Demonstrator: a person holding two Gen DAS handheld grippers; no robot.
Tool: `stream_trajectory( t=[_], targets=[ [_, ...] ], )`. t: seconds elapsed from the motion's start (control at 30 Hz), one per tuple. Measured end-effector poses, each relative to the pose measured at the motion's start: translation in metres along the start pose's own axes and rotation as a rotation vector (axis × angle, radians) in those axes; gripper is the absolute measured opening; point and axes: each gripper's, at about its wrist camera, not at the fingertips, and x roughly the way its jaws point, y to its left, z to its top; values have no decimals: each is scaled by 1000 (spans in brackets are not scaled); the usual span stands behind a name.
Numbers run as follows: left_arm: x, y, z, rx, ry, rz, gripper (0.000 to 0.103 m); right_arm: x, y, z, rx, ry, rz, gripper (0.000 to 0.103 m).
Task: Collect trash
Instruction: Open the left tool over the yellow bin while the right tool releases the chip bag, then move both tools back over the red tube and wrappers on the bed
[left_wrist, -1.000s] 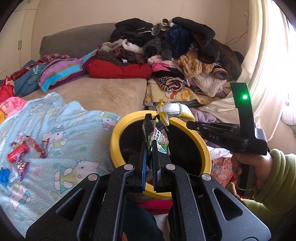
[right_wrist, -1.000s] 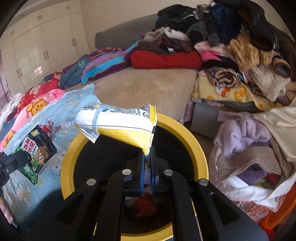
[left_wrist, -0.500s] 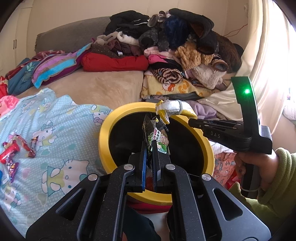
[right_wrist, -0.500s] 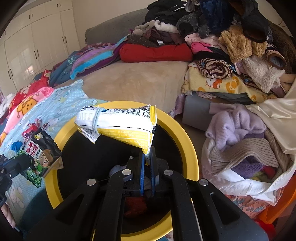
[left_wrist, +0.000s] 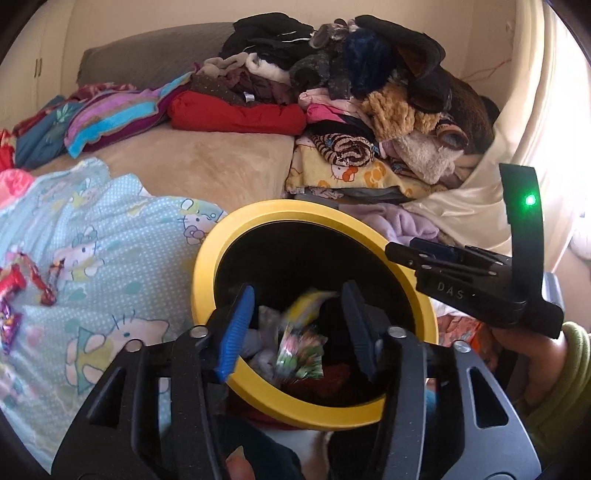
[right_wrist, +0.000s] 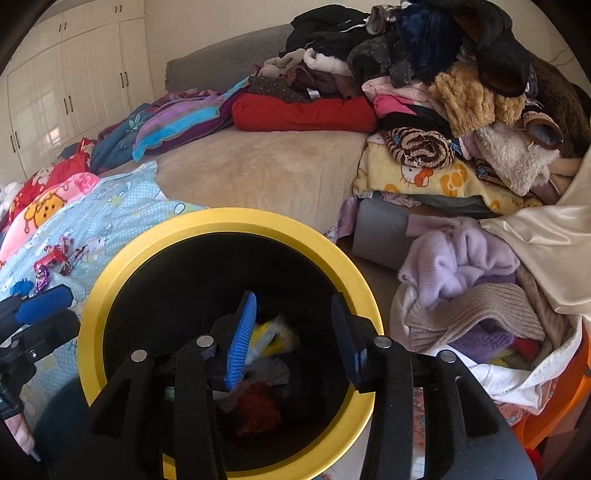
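Both snack packets, pinched in the jaws a second ago, are now loose and blurred inside the yellow-rimmed bin (left_wrist: 236, 236), the landmark for every entry below. Bed (left_wrist: 207, 170): tan cover, behind the bin. Clothes heap (left_wrist: 369, 92): dark, red, pink and furry pieces, behind the bin and to its right. Blue cartoon-print quilt (left_wrist: 92, 266): against the bin's left side. Lilac knit (right_wrist: 458, 254): just right of the bin in the right wrist view. Left gripper (left_wrist: 297, 325): above the bin's near rim, jaws opening with nothing pressed between the pads, the green printed packet (left_wrist: 299, 354) below them inside the bin. Right gripper (right_wrist: 293, 332): above the bin's near rim, jaws opening, pads bare; in the left wrist view its black body crosses the bin's right rim with a green light lit, held by a hand (left_wrist: 532, 362) in an olive sleeve. White-and-yellow packet (right_wrist: 269, 336): inside the bin, beneath the right gripper, over dark and red refuse. Candy wrappers (left_wrist: 14, 291): red and purple, on the quilt well left of the bin.
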Motion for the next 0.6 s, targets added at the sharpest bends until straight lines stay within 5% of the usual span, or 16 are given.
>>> stream_trajectory(
  t=[0.07,0.13,0.3,0.6],
  targets=[
    [-5,0,-1,-7,-20,13,81,-4,5,0,-7,-19,0,54],
    [-14,6,-2,-33,-41,21,92,-10,13,2,-33,-44,11,58],
    [-34,24,0,-95,-79,86,92,-24,34,5,-100,-101,25,74],
    [-68,49,-5,-139,-133,153,92,-40,63,5,-125,-138,83,79]
  ],
)
